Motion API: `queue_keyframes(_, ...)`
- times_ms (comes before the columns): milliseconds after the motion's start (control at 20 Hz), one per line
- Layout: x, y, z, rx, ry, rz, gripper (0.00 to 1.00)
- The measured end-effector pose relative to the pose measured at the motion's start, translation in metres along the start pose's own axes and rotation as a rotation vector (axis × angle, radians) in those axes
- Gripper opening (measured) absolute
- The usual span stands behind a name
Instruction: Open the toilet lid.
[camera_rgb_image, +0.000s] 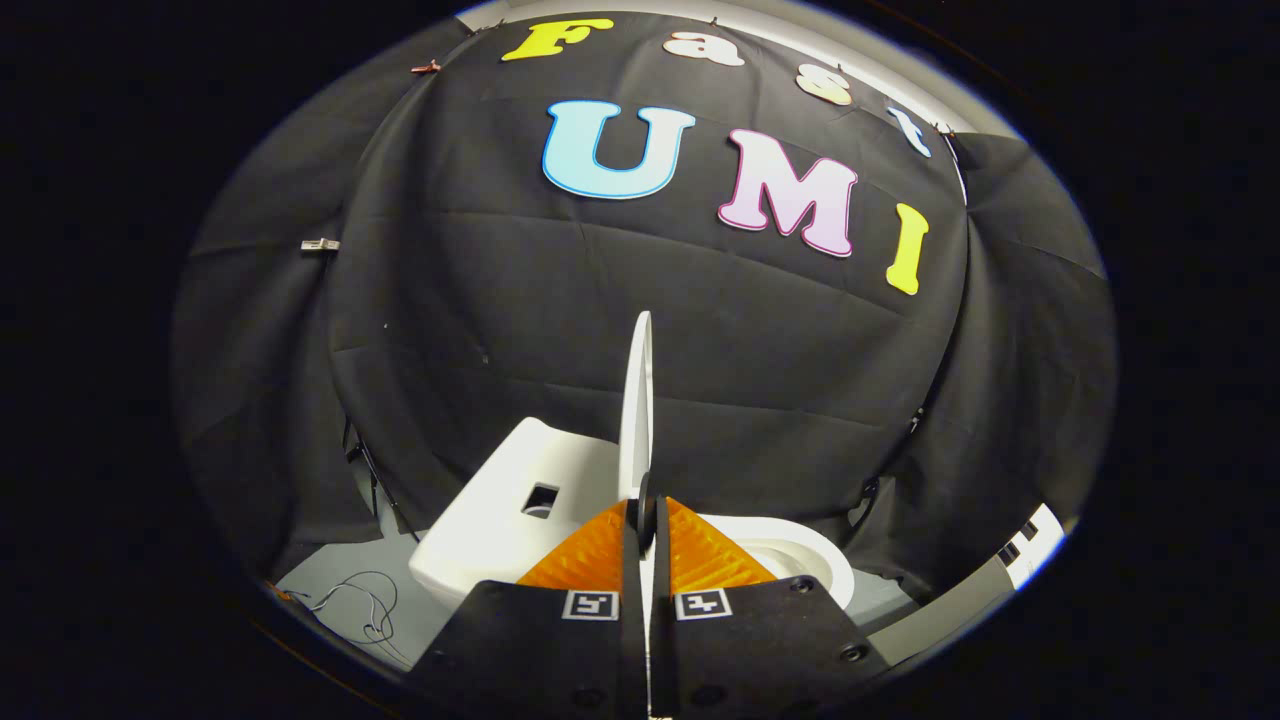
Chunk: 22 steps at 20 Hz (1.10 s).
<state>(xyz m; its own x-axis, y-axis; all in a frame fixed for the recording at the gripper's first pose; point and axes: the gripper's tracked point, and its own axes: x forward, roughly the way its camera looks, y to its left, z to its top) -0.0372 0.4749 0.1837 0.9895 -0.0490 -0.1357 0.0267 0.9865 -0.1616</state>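
Where the two fingers come together, the gripper (648, 520) is closed almost fully, pinching the thin edge of the toilet lid (637, 400) between both pads. Lid is white, seen edge-on, standing nearly upright and rising straight ahead of the fingertips. White toilet tank (500, 505) sits to the left of the lid, with a small dark square opening on its face. Toilet bowl (800, 560) rim shows right of the fingers, uncovered. Black cloth wall (450, 330) behind. Thin cable (365, 605) loose on the pale floor (330, 580), left of tank.
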Motion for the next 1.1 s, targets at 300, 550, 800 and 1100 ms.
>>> queue_keyframes(300, 0.001, 0.009, 0.0, -0.004, -0.005, 0.005, 0.06)
queue_keyframes(550, 0.002, 0.018, -0.004, 0.024, -0.004, 0.05, 0.12)
queue_keyframes(800, -0.005, 0.024, 0.0, -0.003, -0.036, 0.104, 0.96)
queue_keyframes(1100, -0.003, 0.024, 0.003, 0.014, -0.018, 0.113, 0.97)
